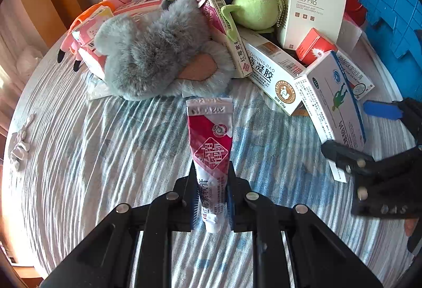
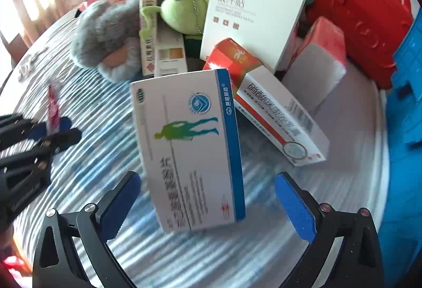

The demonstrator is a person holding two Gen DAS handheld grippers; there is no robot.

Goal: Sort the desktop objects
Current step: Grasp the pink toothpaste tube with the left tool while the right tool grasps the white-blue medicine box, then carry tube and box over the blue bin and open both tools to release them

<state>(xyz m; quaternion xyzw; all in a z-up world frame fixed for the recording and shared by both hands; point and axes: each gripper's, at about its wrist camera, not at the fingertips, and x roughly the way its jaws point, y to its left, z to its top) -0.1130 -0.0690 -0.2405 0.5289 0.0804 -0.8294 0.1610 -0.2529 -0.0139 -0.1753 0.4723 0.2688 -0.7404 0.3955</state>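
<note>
The left tool (image 1: 212, 198) pinches a red-and-white ointment tube (image 1: 211, 145) above the striped bench (image 1: 105, 156). The right tool (image 2: 208, 198), spread, straddles a white blue-edged box (image 2: 190, 145) near the pile.

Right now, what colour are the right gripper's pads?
Blue pads, clearest in the right wrist view.

Both grippers, left gripper (image 1: 212, 191) and right gripper (image 2: 207, 202), have black frames, silver round screws and blue ribbed fingers (image 2: 295, 209).
</note>
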